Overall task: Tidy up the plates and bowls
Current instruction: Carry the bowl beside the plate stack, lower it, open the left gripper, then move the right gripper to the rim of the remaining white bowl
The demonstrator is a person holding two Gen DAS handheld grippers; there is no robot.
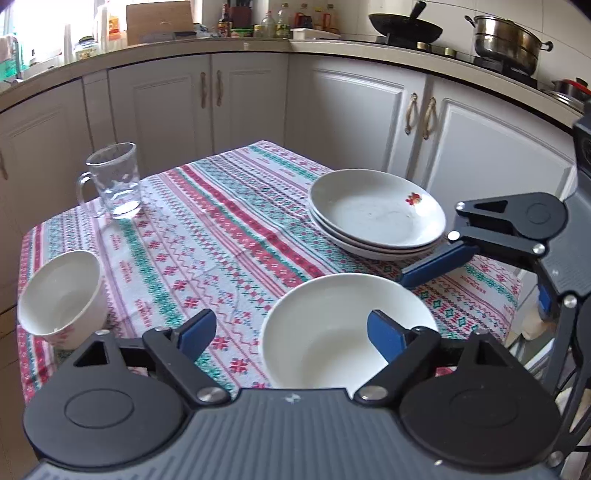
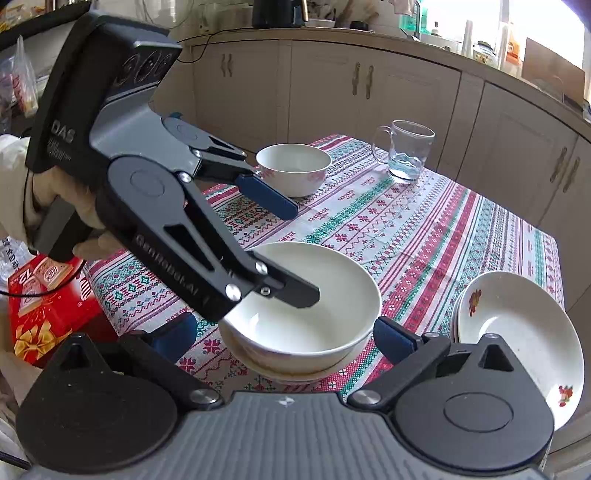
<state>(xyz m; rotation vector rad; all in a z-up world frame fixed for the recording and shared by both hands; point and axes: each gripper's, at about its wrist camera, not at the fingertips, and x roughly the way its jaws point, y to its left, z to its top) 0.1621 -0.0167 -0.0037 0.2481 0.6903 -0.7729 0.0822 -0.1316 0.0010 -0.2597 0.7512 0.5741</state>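
A white bowl (image 1: 325, 339) sits nested in another bowl (image 2: 295, 371) at the near edge of the patterned tablecloth (image 1: 221, 229). My left gripper (image 1: 291, 336) is open astride its rim, one finger inside the bowl and the other outside, neither pad pressing. In the right wrist view the left gripper (image 2: 306, 254) reaches in from the upper left. My right gripper (image 2: 284, 338) is open, with its pads on either side of the nested bowls (image 2: 314, 325). Stacked flowered plates (image 1: 376, 218) (image 2: 517, 332) lie to the right. A small red-patterned bowl (image 1: 62, 295) (image 2: 291, 166) stands apart.
A glass mug (image 1: 114, 181) (image 2: 406, 151) stands at the table's far corner. A red gift box (image 2: 44, 306) sits off the table's left side. A person's hand (image 2: 62, 199) holds the left gripper. White cabinets ring the table; a wok (image 1: 406, 26) and a steel pot (image 1: 506, 40) are on the counter.
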